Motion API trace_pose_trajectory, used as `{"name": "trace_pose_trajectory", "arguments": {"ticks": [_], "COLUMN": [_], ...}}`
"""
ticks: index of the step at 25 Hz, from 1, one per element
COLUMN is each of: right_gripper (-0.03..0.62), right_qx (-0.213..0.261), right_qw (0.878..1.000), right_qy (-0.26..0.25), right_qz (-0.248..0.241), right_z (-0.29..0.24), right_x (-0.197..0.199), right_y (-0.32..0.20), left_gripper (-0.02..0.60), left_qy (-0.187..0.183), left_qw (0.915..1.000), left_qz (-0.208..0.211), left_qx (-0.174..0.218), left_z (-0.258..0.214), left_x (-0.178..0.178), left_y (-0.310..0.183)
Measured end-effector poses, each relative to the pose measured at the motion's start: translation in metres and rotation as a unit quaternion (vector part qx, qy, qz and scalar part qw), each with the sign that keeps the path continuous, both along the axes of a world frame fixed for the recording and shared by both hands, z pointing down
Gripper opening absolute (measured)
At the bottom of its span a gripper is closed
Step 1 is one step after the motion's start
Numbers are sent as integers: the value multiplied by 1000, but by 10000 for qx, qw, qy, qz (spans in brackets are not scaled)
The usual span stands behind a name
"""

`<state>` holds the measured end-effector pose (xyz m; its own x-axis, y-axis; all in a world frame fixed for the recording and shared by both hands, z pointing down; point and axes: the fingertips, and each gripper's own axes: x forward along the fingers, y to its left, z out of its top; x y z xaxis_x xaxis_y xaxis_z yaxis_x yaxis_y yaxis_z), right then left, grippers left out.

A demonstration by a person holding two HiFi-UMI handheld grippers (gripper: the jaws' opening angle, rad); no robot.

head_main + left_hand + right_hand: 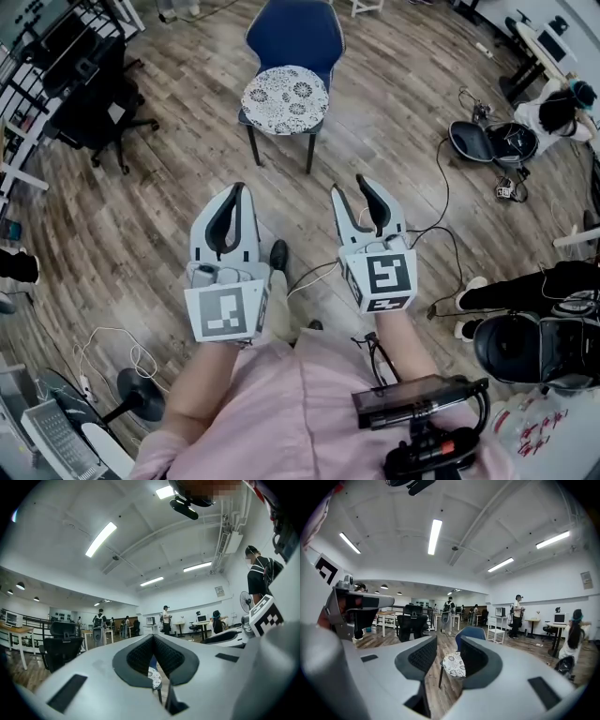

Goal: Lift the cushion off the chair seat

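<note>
We are holding two grippers well short of the blue moulded plastic chair (294, 36). The left gripper (238, 190) is keeping its jaws pressed together on nothing. The right gripper (350, 185) is keeping its jaws spread and empty.

One round white fabric cushion with a dark floral print (285, 97) is lying flat on the chair seat, covering most of it. We are judging it light, soft and floppy, so we are advising a pinch on its near rim at the seat front, with one gripper towards each side.

Count: two grippers, one cushion, one blue chair.
</note>
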<state>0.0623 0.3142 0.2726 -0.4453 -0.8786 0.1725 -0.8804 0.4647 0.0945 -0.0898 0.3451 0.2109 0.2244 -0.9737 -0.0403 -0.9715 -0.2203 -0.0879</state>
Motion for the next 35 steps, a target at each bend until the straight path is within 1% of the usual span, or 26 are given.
{"name": "trace_pose_trajectory", "arguments": {"ticks": [5, 7, 10, 13, 17, 22, 27, 31, 35], "right_gripper": [155, 152, 144, 139, 133, 132, 130, 132, 132], "right_qx": [-132, -136, -74, 50, 135, 9, -223, -406, -509], "right_qw": [9994, 9990, 9982, 9972, 9963, 9958, 9960, 9963, 9969], "right_qy": [68, 88, 105, 106, 138, 155, 130, 48, -22], "right_qz": [310, 418, 590, 736, 838, 902, 850, 749, 602], "right_z": [14, 16, 11, -1, -11, 0, 26, 44, 51], "right_x": [-18, -25, -33, -39, -46, -40, -29, -13, 3], "right_y": [-92, -127, -177, -222, -265, -307, -356, -411, -471], "left_gripper": [11, 11, 11, 11, 11, 11, 11, 11, 11], "left_qy": [39, 42, -43, -65, -35, -17, -89, -182, -277], "left_qw": [9999, 9997, 9994, 9990, 9987, 9983, 9976, 9972, 9973], "left_qz": [108, 207, 332, 409, 484, 586, 643, 598, 483], "left_qx": [-127, -98, 65, 175, 157, -18, -255, -417, -485], "left_z": [12, 10, 0, -12, -13, 3, 26, 38, 39], "left_x": [-35, -45, -60, -73, -84, -76, -56, -39, -19], "left_y": [-96, -134, -186, -230, -272, -316, -367, -421, -475]}}
